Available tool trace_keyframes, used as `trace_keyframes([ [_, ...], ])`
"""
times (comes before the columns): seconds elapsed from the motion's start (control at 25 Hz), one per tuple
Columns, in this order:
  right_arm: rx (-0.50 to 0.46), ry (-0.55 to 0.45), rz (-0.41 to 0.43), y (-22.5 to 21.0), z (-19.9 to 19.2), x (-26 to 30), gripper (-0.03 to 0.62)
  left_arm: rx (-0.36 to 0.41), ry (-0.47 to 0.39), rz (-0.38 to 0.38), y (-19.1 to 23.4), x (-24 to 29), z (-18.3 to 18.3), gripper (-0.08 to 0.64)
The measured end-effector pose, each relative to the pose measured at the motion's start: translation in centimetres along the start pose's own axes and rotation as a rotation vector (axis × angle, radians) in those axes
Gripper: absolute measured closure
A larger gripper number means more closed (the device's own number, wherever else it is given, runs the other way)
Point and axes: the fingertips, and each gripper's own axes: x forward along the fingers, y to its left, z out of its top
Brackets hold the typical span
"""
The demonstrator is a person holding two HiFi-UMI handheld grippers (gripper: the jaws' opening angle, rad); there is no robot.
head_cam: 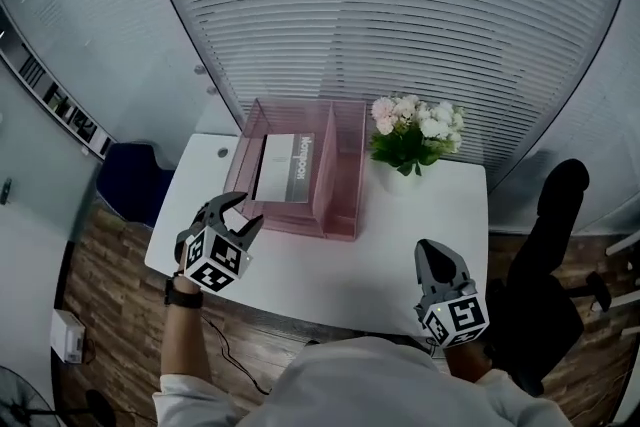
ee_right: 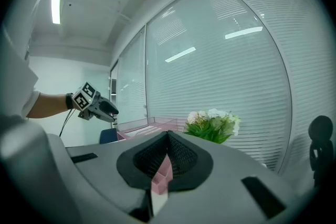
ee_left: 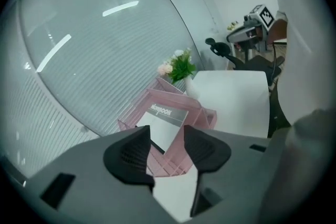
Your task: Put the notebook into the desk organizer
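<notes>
The notebook, white with a grey band, lies flat inside the pink see-through desk organizer at the back of the white table. In the left gripper view the notebook shows in the organizer beyond the jaws. My left gripper hovers just in front of the organizer's left front corner; its jaws stand apart with nothing between them. My right gripper is held near the table's front right, jaws together and empty.
A vase of white and pink flowers stands right of the organizer. A black office chair is at the table's right and a blue seat at its left. Blinds and glass walls close off the back.
</notes>
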Motion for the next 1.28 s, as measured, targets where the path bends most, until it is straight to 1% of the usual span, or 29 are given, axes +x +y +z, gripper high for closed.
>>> trace_keyframes([
  [0.12, -0.021, -0.011, 0.058, 2.1, 0.5, 1.5, 0.580, -0.133, -0.081, 0.100, -0.7, -4.1, -0.9, 0.412],
  [0.2, -0.032, -0.019, 0.092, 3.6, 1.0, 2.2, 0.580, -0.249, -0.143, 0.164, -1.2, -6.8, -1.6, 0.463],
  [0.28, -0.042, -0.025, 0.123, 5.2, 1.4, 2.9, 0.580, -0.373, -0.198, 0.229, -1.8, -9.4, -2.5, 0.530],
  [0.32, -0.047, -0.029, 0.137, 5.9, 1.6, 3.3, 0.580, -0.428, -0.219, 0.259, -2.1, -10.5, -3.1, 0.543],
  [0.48, -0.078, -0.037, 0.191, 8.5, 2.2, 4.1, 0.580, -0.611, -0.288, 0.367, -4.1, -14.4, -5.4, 0.551],
  [0.6, -0.095, -0.042, 0.215, 10.2, 2.5, 4.4, 0.580, -0.724, -0.357, 0.420, -5.7, -16.6, -6.2, 0.551],
  [0.68, -0.102, -0.040, 0.227, 11.2, 2.5, 4.3, 0.580, -0.789, -0.386, 0.442, -6.6, -17.4, -7.1, 0.552],
  [0.76, -0.109, -0.036, 0.240, 12.1, 2.3, 4.2, 0.581, -0.828, -0.398, 0.449, -7.2, -17.9, -7.9, 0.552],
  [0.8, -0.111, -0.035, 0.246, 12.5, 2.2, 4.2, 0.581, -0.836, -0.400, 0.447, -7.5, -17.9, -8.1, 0.552],
  [1.04, -0.123, -0.040, 0.255, 14.0, 2.4, 3.6, 0.581, -0.828, -0.410, 0.435, -7.9, -18.7, -8.6, 0.552],
  [1.28, -0.122, -0.048, 0.231, 14.3, 2.5, 3.0, 0.581, -0.811, -0.409, 0.403, -8.0, -18.3, -8.7, 0.552],
])
